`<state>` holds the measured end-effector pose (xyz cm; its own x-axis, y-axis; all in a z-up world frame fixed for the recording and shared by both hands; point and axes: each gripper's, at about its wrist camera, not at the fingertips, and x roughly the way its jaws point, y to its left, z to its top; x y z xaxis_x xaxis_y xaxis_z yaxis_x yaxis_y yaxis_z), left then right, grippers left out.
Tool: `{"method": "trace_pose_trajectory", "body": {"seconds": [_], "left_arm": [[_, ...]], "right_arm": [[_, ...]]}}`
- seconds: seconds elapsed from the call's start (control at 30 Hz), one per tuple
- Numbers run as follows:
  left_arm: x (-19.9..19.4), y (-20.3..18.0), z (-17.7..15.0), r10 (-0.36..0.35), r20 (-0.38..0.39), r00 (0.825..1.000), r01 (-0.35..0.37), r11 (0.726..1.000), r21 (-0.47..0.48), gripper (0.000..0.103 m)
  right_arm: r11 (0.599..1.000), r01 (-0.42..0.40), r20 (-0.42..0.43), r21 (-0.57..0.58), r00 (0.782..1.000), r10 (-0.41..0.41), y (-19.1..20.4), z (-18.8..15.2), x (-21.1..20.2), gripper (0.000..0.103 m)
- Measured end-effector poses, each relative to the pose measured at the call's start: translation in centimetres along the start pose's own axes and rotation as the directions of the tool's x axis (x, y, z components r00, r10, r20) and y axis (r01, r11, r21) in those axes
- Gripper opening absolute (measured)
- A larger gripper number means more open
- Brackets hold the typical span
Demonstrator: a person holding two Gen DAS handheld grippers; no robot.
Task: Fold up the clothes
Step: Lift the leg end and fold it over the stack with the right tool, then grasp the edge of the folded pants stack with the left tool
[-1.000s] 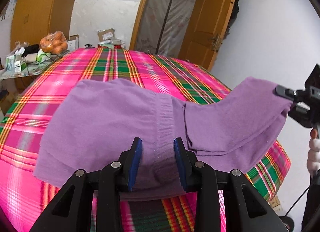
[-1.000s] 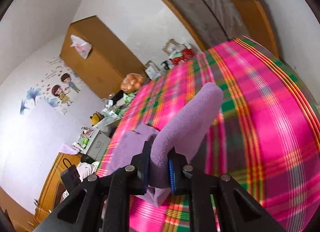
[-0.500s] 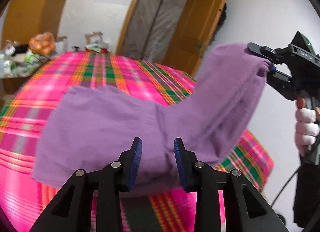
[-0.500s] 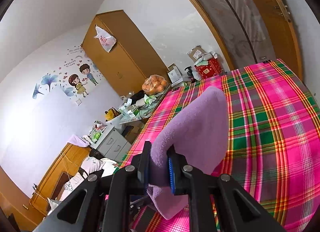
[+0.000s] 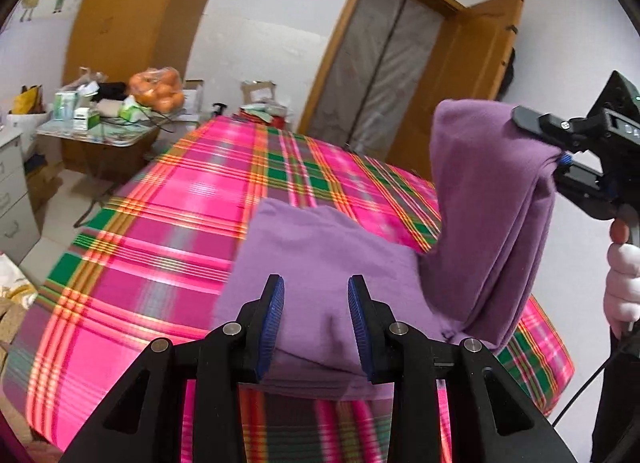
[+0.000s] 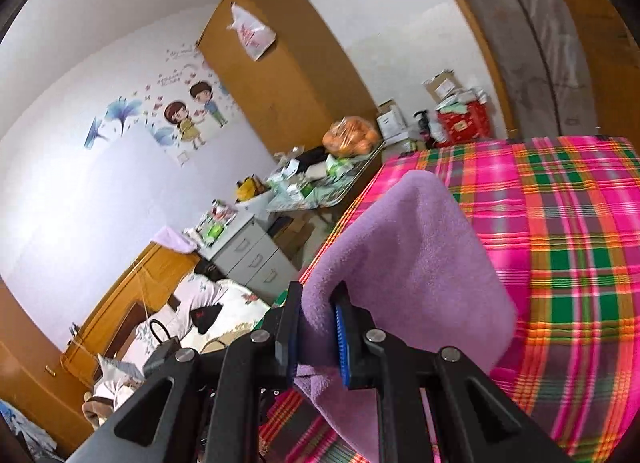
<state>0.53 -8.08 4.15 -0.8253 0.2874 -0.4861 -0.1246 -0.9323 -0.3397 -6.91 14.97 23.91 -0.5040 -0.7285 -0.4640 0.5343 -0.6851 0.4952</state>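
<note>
Left gripper (image 5: 316, 323): jaws part-open, purple garment (image 5: 328, 263) bunched between the pads at its near hem; whether they truly pinch it, cannot tell. The garment's body lies flat on the plaid bedspread (image 5: 180, 223), near edge of the bed. Right gripper (image 6: 316, 337): clamped narrow on a thick fold of the same cloth, raised above the bed at the garment's right end. The lifted flap hangs from it. Fold line runs front to back; the right hand likely carries the flap leftward over the flat part.
</note>
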Motion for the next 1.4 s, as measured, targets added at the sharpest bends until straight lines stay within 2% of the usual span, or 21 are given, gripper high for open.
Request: {"method": "trace_pose_trajectory", "body": {"seconds": [0.23, 0.27, 0.37, 0.43, 0.53, 0.67, 0.8, 0.87, 1.0, 1.07, 1.13, 1.17, 1.2, 1.3, 1.4], "left_arm": [[-1.1, 2.6, 0.1, 0.024, 0.022, 0.999, -0.023, 0.999, -0.04, 0.034], [-1.2, 2.9, 0.1, 0.024, 0.022, 0.999, -0.023, 0.999, -0.045, 0.034], [-1.5, 3.8, 0.0, 0.028, 0.023, 0.999, -0.027, 0.998, -0.058, 0.034], [-1.5, 4.5, 0.0, 0.03, 0.023, 0.999, -0.029, 0.997, -0.069, 0.034], [-1.5, 5.1, -0.2, 0.025, 0.018, 1.0, -0.023, 0.997, -0.077, 0.034], [-0.9, 5.8, -0.3, -0.033, 0.014, 0.999, 0.034, 0.995, -0.099, 0.035], [0.2, 6.0, -0.3, -0.111, 0.003, 0.994, 0.111, 0.987, -0.118, 0.047], [1.2, 5.6, -0.3, -0.142, -0.021, 0.99, 0.139, 0.983, -0.12, 0.048], [3.5, 4.5, -0.6, -0.145, -0.086, 0.986, 0.134, 0.984, -0.122, 0.047], [4.1, 3.9, -0.6, -0.138, -0.097, 0.986, 0.127, 0.985, -0.117, 0.045], [4.3, 3.1, -0.6, -0.136, -0.097, 0.986, 0.127, 0.988, -0.089, 0.031], [4.4, 2.7, -0.5, -0.131, -0.099, 0.986, 0.123, 0.989, -0.08, 0.015], [4.5, 2.6, -0.4, -0.13, -0.1, 0.986, 0.122, 0.989, -0.082, 0.011], [3.9, 2.9, 0.2, -0.12, -0.069, 0.99, 0.114, 0.989, -0.094, 0.01], [2.6, 3.6, 1.2, -0.087, 0.009, 0.996, 0.088, 0.992, -0.086, 0.01]], "right_arm": [[0.997, -0.028, -0.104, -0.065, 0.994, 0.022, 3.3, 0.5, 7.0, 0.015], [0.997, -0.035, -0.123, -0.072, 0.992, 0.026, 3.6, 0.5, 8.2, 0.011], [0.996, -0.034, -0.185, -0.084, 0.983, 0.018, 4.0, 0.1, 11.8, 0.008], [0.995, -0.008, -0.231, -0.097, 0.973, -0.015, 3.9, -0.6, 14.2, 0.008], [0.997, 0.0, -0.282, -0.078, 0.959, -0.021, 3.0, -1.6, 16.1, 0.009], [0.998, 0.02, -0.245, -0.052, 0.969, -0.032, 1.1, -2.5, 14.5, 0.01], [0.998, 0.062, -0.192, 0.001, 0.98, -0.06, -2.3, -4.0, 11.1, 0.01], [0.996, 0.078, -0.176, 0.034, 0.982, -0.071, -4.0, -4.6, 9.7, 0.012], [0.99, 0.096, -0.151, 0.107, 0.985, -0.079, -7.2, -5.9, 7.4, 0.013], [0.985, 0.104, -0.144, 0.137, 0.986, -0.084, -8.6, -6.3, 6.6, 0.013], [0.982, 0.109, -0.137, 0.153, 0.987, -0.088, -9.6, -6.4, 6.0, 0.013], [0.981, 0.111, -0.133, 0.159, 0.987, -0.09, -10.0, -6.4, 5.8, 0.013], [0.98, 0.111, -0.13, 0.165, 0.987, -0.09, -10.3, -6.4, 5.6, 0.014], [0.978, 0.115, -0.116, 0.173, 0.989, -0.096, -11.0, -6.3, 5.4, 0.014], [0.978, 0.119, -0.093, 0.17, 0.99, -0.104, -11.3, -6.4, 5.0, 0.018]]}}
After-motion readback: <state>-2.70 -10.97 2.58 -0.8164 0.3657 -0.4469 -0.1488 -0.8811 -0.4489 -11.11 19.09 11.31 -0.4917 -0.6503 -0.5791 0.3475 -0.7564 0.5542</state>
